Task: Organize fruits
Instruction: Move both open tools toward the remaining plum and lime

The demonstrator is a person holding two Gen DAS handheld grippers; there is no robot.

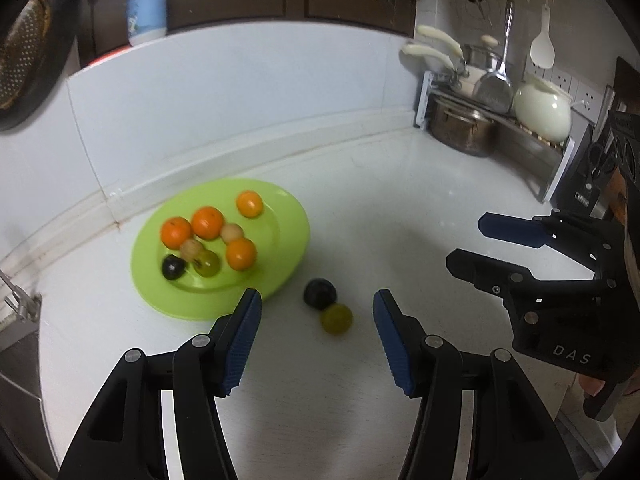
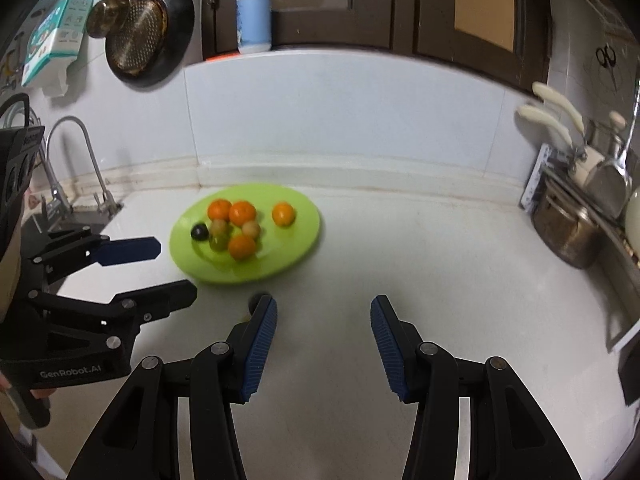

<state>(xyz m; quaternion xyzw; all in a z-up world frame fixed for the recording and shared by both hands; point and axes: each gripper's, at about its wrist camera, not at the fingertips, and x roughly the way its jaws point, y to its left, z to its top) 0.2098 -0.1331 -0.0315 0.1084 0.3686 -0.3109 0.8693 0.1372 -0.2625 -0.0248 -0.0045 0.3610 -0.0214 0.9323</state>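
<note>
A green plate (image 1: 280,216) (image 2: 304,216) on the white counter holds several oranges (image 1: 207,222), two tan fruits, a dark plum (image 1: 173,267) and a green fruit (image 1: 207,263). Beside the plate on the counter lie a dark plum (image 1: 319,294) and a green fruit (image 1: 337,318), touching. My left gripper (image 1: 318,344) is open and empty, its fingers on either side of these two and just short of them. My right gripper (image 2: 324,348) is open and empty over bare counter; it also shows in the left wrist view (image 1: 468,240). The loose plum (image 2: 256,302) peeks out behind its left finger.
A dish rack (image 1: 496,120) with pots, a ladle and a white kettle stands at the right back corner. A sink and tap (image 2: 76,168) lie to the left. A pan hangs on the wall (image 2: 148,32). A soap bottle (image 2: 253,12) stands on the ledge.
</note>
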